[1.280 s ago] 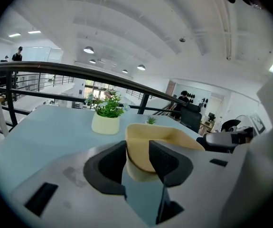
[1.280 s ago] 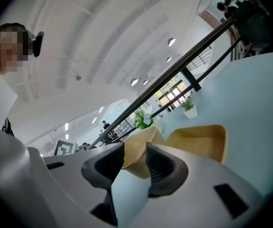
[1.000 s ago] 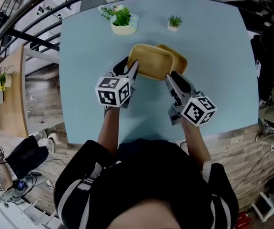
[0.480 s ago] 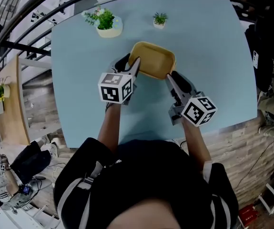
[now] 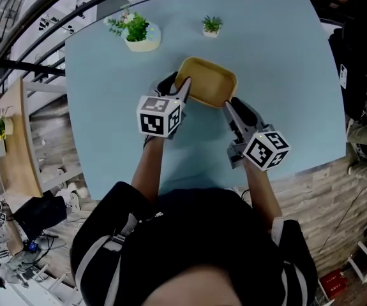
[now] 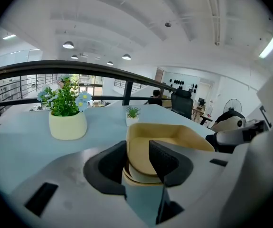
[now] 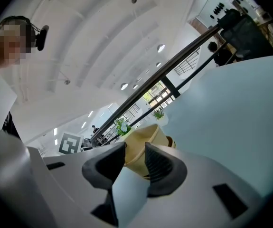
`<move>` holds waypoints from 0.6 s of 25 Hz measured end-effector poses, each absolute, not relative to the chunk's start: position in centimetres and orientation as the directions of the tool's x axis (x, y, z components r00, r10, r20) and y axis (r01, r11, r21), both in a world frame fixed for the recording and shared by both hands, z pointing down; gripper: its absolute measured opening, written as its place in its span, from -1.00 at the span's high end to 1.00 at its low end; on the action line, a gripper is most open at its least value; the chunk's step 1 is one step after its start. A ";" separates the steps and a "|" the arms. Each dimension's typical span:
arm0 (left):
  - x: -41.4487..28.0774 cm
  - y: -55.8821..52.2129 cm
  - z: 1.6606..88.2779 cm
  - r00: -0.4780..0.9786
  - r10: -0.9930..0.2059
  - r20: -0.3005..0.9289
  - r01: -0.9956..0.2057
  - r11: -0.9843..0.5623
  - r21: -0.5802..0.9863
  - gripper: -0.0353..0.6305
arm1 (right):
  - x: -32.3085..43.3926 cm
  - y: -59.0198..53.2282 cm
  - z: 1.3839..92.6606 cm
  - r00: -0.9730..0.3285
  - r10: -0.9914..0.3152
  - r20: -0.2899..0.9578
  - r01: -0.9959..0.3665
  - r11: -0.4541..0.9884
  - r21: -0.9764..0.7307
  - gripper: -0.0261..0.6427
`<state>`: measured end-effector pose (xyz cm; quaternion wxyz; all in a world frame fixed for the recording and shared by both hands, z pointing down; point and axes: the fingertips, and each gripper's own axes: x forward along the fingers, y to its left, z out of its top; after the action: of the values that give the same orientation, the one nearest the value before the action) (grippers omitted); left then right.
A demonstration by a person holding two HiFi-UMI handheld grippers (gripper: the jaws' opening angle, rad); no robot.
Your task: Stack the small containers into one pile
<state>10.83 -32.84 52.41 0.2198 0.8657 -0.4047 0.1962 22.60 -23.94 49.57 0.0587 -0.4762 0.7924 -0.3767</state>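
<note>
Two shallow yellow containers with rounded corners sit nested as one pile (image 5: pixel 207 81) near the middle of a light blue table (image 5: pixel 285 62), a little toward its far edge. From above only the upper container shows. In the left gripper view the lower container's rim (image 6: pixel 142 177) peeks out beneath the upper one (image 6: pixel 169 132). They look like thin, light, fairly stiff plastic with smooth walls, so they probably slide easily. The raised rim at a corner seems the surest place to pinch. The left gripper (image 5: pixel 180 90) does this at the pile's near left corner, its jaws closed on the wall, one pad inside and one outside. The right gripper (image 5: pixel 230 106) likewise clamps the near right corner. A second ago the lower container's rim stuck out past the upper one toward the table's right edge. Now the two outlines coincide, with both grippers still at the same corners. A flower pot (image 5: pixel 138 34) stands near the far left corner and a small plant (image 5: pixel 212 25) by the far edge.
</note>
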 end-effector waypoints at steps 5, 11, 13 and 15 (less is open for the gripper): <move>10.9 -33.0 52.8 0.598 -0.618 0.511 -0.787 -0.572 0.229 0.50 | 22.6 -24.0 50.4 -0.540 -0.793 0.282 -0.713 0.254 -0.653 0.52; 11.3 -33.2 53.5 0.586 -0.611 0.533 -0.787 -0.585 0.194 0.50 | 22.9 -24.1 51.1 -0.541 -0.787 0.297 -0.711 0.239 -0.661 0.52; 11.3 -33.1 53.8 0.582 -0.607 0.541 -0.788 -0.584 0.193 0.50 | 22.9 -23.9 51.3 -0.543 -0.784 0.300 -0.710 0.238 -0.663 0.52; 11.2 -33.0 54.0 0.581 -0.606 0.543 -0.790 -0.580 0.199 0.50 | 22.9 -23.9 51.5 -0.546 -0.781 0.303 -0.709 0.238 -0.663 0.52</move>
<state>11.22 -33.03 53.98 0.2154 0.8627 -0.4047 0.2135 22.87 -23.93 51.47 0.0456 -0.4744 0.7855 -0.3947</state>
